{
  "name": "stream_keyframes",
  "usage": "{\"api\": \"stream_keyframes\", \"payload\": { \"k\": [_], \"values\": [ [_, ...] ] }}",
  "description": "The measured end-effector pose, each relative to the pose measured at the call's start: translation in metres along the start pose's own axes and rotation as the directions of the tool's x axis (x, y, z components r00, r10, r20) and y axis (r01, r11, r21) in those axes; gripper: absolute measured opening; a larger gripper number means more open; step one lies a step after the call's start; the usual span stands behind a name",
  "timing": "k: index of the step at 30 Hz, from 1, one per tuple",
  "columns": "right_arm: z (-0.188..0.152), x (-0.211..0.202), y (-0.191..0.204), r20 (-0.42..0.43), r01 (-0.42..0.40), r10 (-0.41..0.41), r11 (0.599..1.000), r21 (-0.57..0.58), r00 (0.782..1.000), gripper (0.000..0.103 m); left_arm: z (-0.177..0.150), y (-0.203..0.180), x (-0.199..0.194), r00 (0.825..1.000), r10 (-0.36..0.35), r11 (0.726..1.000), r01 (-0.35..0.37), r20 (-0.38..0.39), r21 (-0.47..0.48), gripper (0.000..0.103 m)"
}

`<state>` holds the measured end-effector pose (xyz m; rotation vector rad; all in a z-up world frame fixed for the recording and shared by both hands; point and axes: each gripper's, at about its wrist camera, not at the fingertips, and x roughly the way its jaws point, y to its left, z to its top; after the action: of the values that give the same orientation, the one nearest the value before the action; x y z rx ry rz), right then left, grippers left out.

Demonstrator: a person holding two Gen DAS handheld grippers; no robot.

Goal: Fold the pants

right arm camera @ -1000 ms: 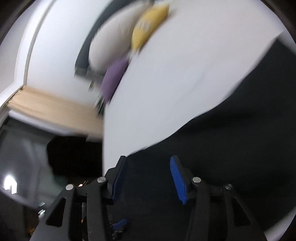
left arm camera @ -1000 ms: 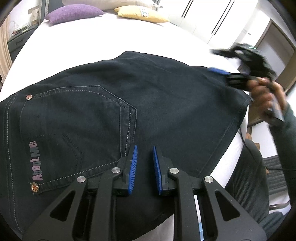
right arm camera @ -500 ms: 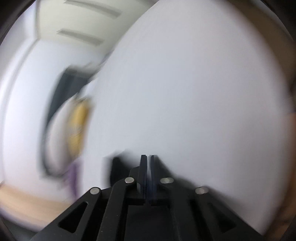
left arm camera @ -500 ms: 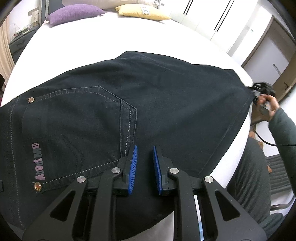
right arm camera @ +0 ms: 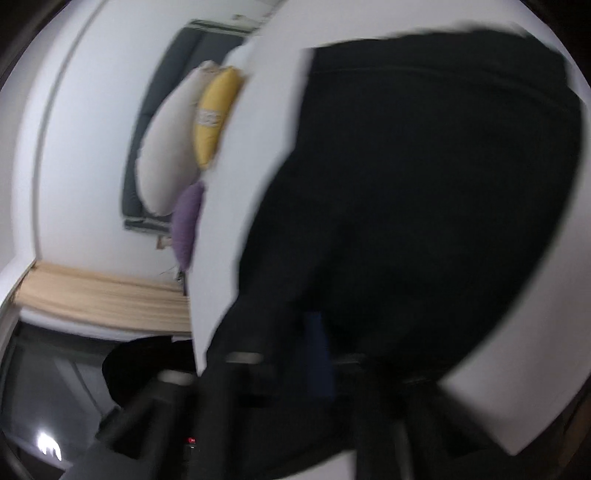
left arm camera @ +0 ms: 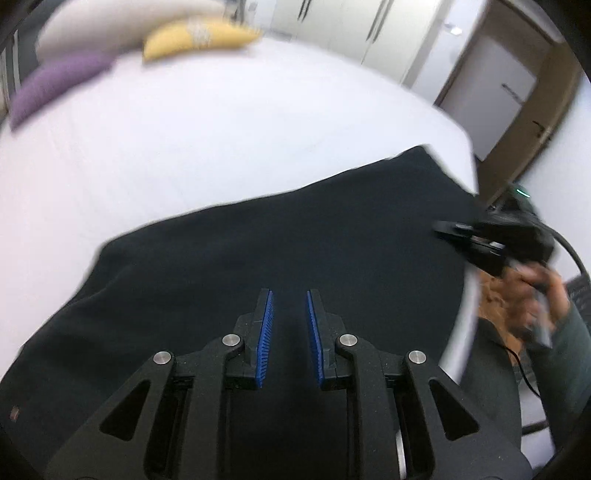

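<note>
Left tongs (left arm camera: 289, 310) gape over pants (left arm camera: 258, 258); right tongs (left arm camera: 448, 230) blurred.

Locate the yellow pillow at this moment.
In the left wrist view the yellow pillow lies at the far end of the white bed, upper left, between the purple pillow and the pale pillow.

The left wrist view looks low and close over the pants (left arm camera: 280, 251) toward pillows (left arm camera: 195, 35) at 11 o'clock on the bed (left arm camera: 207, 136). The right wrist view, rolled and blurred, shares those pants (right arm camera: 424, 206), pillows (right arm camera: 214, 114) at 10 o'clock and bed (right arm camera: 273, 96).
</note>
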<state>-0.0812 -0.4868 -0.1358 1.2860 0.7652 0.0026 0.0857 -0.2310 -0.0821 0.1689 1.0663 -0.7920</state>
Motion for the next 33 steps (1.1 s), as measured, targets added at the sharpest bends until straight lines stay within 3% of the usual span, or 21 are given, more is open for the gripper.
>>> {"api": "stream_keyframes", "payload": {
  "k": [2, 4, 6, 8, 9, 10, 11, 12, 13, 15, 18, 23, 30, 33],
  "values": [
    [0.001, -0.019, -0.010, 0.039, 0.013, -0.012, 1.000, -0.019, 0.999, 0.000, 0.012, 0.029, 0.035, 0.997, 0.010, 0.998, -0.015, -0.080, -0.057, 0.017],
    [0.010, -0.030, -0.019, 0.072, 0.011, -0.010, 1.000, -0.008, 0.997, 0.000, 0.019, 0.053, 0.040, 0.996, -0.079, 0.988, 0.071, -0.051, -0.136, 0.017],
    [0.018, -0.055, -0.027, 0.131, 0.025, -0.027, 1.000, 0.017, 0.991, 0.000, 0.023, 0.073, 0.034, 0.994, -0.107, 0.973, 0.099, -0.026, -0.208, 0.017],
    [0.023, -0.088, -0.035, 0.206, 0.022, -0.025, 1.000, 0.019, 0.978, 0.000, 0.021, 0.091, 0.020, 1.000, 0.023, 0.976, -0.023, -0.002, -0.214, 0.017],
    [0.028, -0.101, -0.037, 0.235, 0.015, -0.019, 1.000, 0.020, 0.972, 0.009, 0.019, 0.100, 0.013, 0.998, 0.065, 0.970, -0.061, 0.009, -0.233, 0.017],
    [0.023, -0.106, -0.033, 0.260, -0.004, 0.000, 1.000, 0.018, 0.965, 0.027, 0.016, 0.109, 0.003, 0.994, 0.109, 0.958, -0.098, 0.025, -0.271, 0.017],
    [0.021, -0.121, -0.037, 0.292, -0.024, 0.017, 1.000, 0.019, 0.956, 0.039, 0.011, 0.117, -0.007, 0.986, 0.166, 0.939, -0.148, 0.033, -0.310, 0.017],
    [0.020, -0.130, -0.039, 0.314, -0.033, 0.024, 0.999, 0.022, 0.949, 0.051, 0.010, 0.115, -0.014, 0.984, 0.175, 0.936, -0.151, 0.047, -0.319, 0.017],
    [0.022, -0.135, -0.040, 0.324, -0.045, 0.036, 0.999, 0.020, 0.945, 0.053, 0.009, 0.107, -0.018, 0.981, 0.187, 0.937, -0.160, 0.058, -0.310, 0.017],
    [0.028, -0.126, -0.040, 0.310, -0.066, 0.052, 0.997, 0.035, 0.949, 0.053, 0.011, 0.084, -0.022, 0.979, 0.187, 0.948, -0.159, 0.078, -0.275, 0.017],
    [0.027, -0.107, -0.044, 0.277, -0.058, 0.035, 0.996, 0.074, 0.960, 0.053, 0.014, 0.027, -0.019, 0.988, 0.096, 0.979, -0.072, 0.120, -0.192, 0.017],
    [0.022, -0.088, -0.048, 0.294, -0.162, 0.121, 0.979, 0.122, 0.948, 0.053, 0.013, -0.041, 0.023, 1.000, 0.007, 0.997, -0.005, 0.030, -0.080, 0.017],
    [0.003, -0.108, -0.065, 0.333, -0.226, 0.160, 0.959, 0.169, 0.929, 0.046, -0.003, -0.030, 0.042, 1.000, -0.027, 0.986, 0.025, -0.009, -0.165, 0.017],
    [-0.005, -0.108, -0.065, 0.316, -0.221, 0.160, 0.961, 0.167, 0.935, 0.046, 0.001, -0.024, 0.049, 0.999, -0.053, 0.978, 0.051, -0.006, -0.202, 0.017]
  ]
}}
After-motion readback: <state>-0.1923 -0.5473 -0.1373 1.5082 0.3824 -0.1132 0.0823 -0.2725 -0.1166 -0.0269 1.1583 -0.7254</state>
